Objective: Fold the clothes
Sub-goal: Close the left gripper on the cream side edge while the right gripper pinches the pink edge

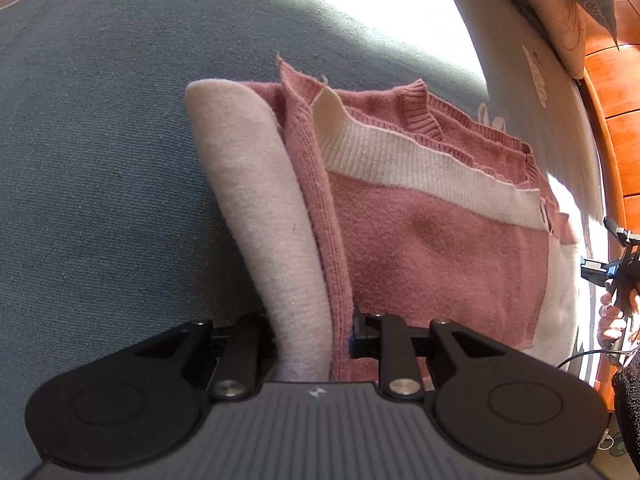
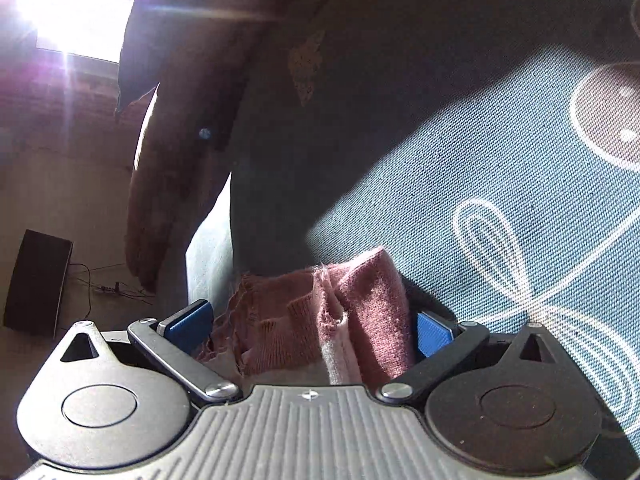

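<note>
A pink and cream sweater (image 1: 420, 216) is found partly folded on a blue-grey patterned bedsheet (image 1: 100, 160), with 1 cream sleeve (image 1: 256, 216) laid along its left edge. The left gripper (image 1: 312, 336) is seen closed down on the near edge of the sweater, sleeve and pink knit being pinched together between its jaws. The right gripper (image 2: 312, 332) is seen with its jaws spread wide; a bunched corner of the pink knit (image 2: 344, 312) lies between the 2 blue pads (image 2: 432, 336), but no pad is seen pressing on it, so no grip is judged to be made there.

Risks noted:
1. If the right jaws are shut on the bunched corner as it lies, several layers could be caught at once and the fold pulled crooked.
2. If the left hold is lifted before the right side is secured, the stacked layers and the sleeve could slide apart, the knit being soft and loose.
3. Frayed threads at the corner could snag on the pads.

Surroundings: a wooden bed frame (image 1: 612, 92) and a pillow (image 1: 576, 12) border the far side of the bed. Strong sunlight falls across the sheet, and the right wrist view is largely in shadow. A dark box and cables (image 2: 116, 290) lie on the floor, well apart from the work. Nothing is seen lying on the sheet in the way of the fold.
</note>
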`<state>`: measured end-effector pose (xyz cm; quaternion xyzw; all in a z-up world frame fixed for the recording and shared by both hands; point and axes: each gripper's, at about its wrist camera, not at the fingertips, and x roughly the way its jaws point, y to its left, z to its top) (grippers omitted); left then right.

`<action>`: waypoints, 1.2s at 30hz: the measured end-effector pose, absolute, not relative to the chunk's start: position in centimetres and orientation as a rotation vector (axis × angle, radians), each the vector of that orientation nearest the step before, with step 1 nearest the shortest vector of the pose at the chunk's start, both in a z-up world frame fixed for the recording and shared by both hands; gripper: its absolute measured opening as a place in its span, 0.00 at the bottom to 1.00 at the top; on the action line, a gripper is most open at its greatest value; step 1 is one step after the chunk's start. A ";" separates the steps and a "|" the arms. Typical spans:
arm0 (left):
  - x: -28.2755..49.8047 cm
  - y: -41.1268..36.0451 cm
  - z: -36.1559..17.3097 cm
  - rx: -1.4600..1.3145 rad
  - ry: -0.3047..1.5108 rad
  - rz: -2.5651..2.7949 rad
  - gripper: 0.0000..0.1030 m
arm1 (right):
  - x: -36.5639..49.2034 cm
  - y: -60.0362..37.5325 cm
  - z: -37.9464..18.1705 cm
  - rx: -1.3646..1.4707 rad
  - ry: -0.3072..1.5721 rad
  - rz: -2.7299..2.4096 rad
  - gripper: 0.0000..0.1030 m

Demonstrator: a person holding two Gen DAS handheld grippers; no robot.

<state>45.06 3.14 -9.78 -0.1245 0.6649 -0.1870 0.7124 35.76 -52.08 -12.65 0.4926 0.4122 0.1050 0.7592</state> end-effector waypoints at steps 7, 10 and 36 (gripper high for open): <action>45.1 2.9 -9.8 -0.273 1.475 -0.394 0.23 | 34.6 -51.3 -13.2 1.087 1.031 0.407 1.00; 45.0 3.0 -9.9 -0.279 1.470 -0.392 0.23 | 33.6 -50.7 -13.3 1.099 1.070 0.473 1.00; 44.8 3.0 -10.0 -0.301 1.451 -0.381 0.23 | 35.0 -46.6 -11.8 0.905 1.199 0.461 0.75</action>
